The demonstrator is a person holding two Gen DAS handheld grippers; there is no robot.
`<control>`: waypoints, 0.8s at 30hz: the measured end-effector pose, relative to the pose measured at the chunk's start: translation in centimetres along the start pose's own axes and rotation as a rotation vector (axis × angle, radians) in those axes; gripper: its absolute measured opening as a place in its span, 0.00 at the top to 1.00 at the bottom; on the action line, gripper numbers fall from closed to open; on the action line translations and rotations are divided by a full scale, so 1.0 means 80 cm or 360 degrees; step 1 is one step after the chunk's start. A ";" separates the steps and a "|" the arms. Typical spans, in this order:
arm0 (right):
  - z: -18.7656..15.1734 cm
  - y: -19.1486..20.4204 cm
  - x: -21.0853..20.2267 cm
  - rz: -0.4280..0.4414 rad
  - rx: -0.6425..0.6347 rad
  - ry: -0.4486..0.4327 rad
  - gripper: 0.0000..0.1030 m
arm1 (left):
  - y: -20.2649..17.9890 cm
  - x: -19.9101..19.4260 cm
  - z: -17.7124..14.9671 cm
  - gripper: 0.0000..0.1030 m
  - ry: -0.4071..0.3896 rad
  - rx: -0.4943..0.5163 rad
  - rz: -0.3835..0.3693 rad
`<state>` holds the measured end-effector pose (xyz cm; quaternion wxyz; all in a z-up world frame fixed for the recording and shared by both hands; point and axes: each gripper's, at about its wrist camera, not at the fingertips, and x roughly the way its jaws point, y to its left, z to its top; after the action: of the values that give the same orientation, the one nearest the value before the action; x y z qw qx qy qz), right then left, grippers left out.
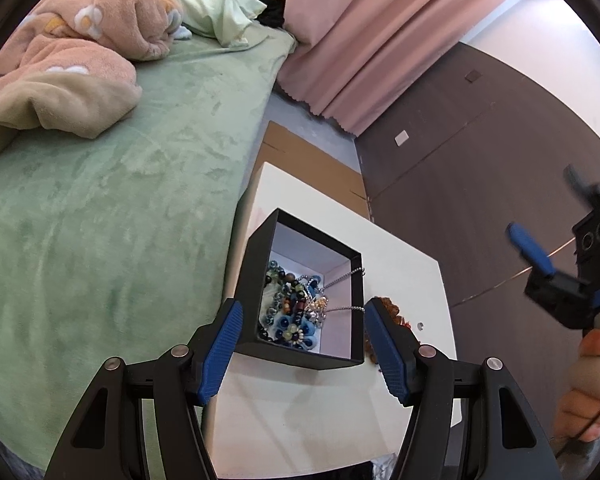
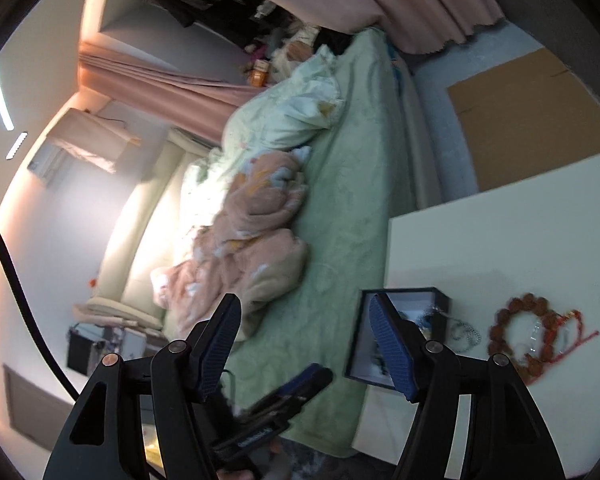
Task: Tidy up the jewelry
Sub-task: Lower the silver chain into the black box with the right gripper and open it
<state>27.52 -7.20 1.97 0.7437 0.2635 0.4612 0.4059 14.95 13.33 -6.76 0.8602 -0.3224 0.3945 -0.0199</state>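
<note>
Table [image 1: 400, 272]: white, beside the bed [image 1: 120, 200]; it carries all the jewelry.
Box [image 1: 260, 264]: black, open, near the table's bed-side edge, already heaped with beads [image 1: 288, 312]; a silver chain [image 1: 340, 278] trails over its wall.
Bracelet [image 2: 534, 334]: brown beads with red cord, loose on the table just beside the box; likely the next item to go in.
Left gripper [image 1: 300, 348]: fingers apart, straddling the box, gripping nothing; best used to steady the box.
Right gripper [image 2: 306, 344]: fingers apart, empty, off to the side; should come down over the bracelet's beads, not the cord.

My left view is sharp and evenly lit. My right view smears with motion blur, glare whitening the far wall [image 2: 100, 216]; both bend at the edges.
</note>
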 end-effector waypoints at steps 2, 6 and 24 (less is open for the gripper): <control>0.002 0.012 -0.001 0.0074 -0.0028 -0.0008 0.35 | 0.002 -0.003 0.000 0.37 -0.0012 -0.0009 0.0011; -0.002 0.017 0.002 -0.0011 -0.0101 -0.0007 0.35 | 0.011 -0.012 0.003 0.37 -0.0038 -0.0019 0.0034; -0.049 -0.125 0.073 -0.0553 -0.0129 0.0352 0.62 | 0.032 -0.031 -0.007 0.37 -0.0091 -0.0020 0.0105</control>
<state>29.00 -7.48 -10.13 0.7575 0.1037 0.5617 0.3161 12.29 15.79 -6.88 0.8693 -0.3151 0.3804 0.0203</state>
